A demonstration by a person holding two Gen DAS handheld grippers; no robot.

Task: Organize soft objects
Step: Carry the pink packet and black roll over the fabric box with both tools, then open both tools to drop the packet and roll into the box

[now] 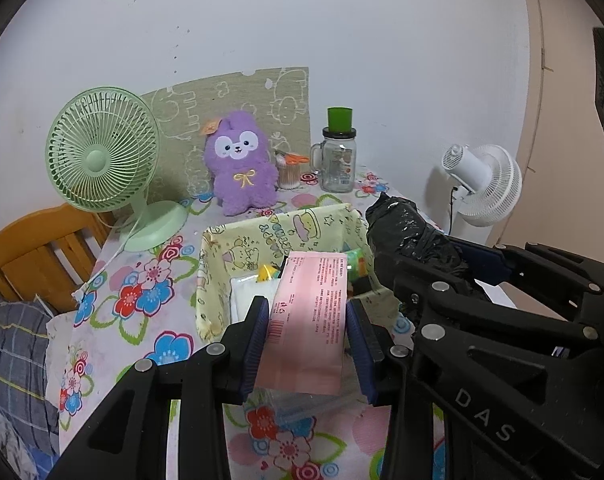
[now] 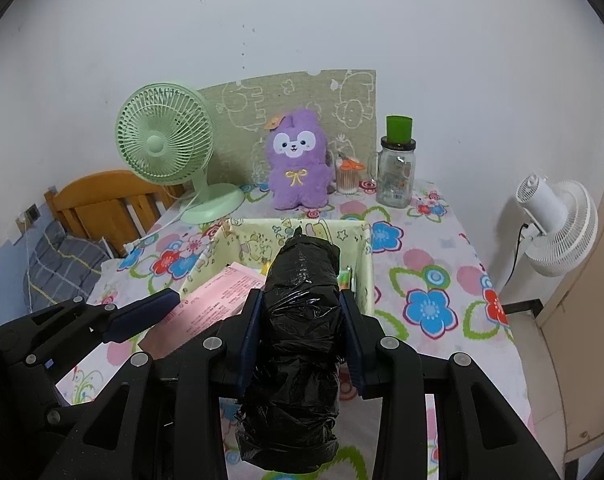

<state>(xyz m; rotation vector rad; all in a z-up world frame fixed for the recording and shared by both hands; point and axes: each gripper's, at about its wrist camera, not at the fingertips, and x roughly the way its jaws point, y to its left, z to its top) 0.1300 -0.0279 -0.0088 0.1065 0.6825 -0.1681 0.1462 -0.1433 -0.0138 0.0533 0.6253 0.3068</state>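
My left gripper (image 1: 308,320) is shut on a flat pink packet (image 1: 310,320), held just above the near edge of a yellow cartoon-print fabric basket (image 1: 214,276). Inside the basket lie a white soft pack (image 1: 250,292) and a green item (image 1: 356,262). My right gripper (image 2: 302,320) is shut on a roll of black plastic bags (image 2: 302,320), whose tip reaches over the basket (image 2: 366,268). In the left wrist view the black roll (image 1: 410,232) and right gripper sit at the right. The pink packet (image 2: 218,300) and left gripper show at the left of the right wrist view.
At the back of the floral-cloth table (image 2: 442,280) stand a green desk fan (image 1: 102,152), a purple plush toy (image 1: 242,168), a cup of cotton swabs (image 1: 290,174) and a glass jar with a green cap (image 1: 338,160). A white fan (image 2: 558,224) stands right; a wooden chair (image 1: 38,256) left.
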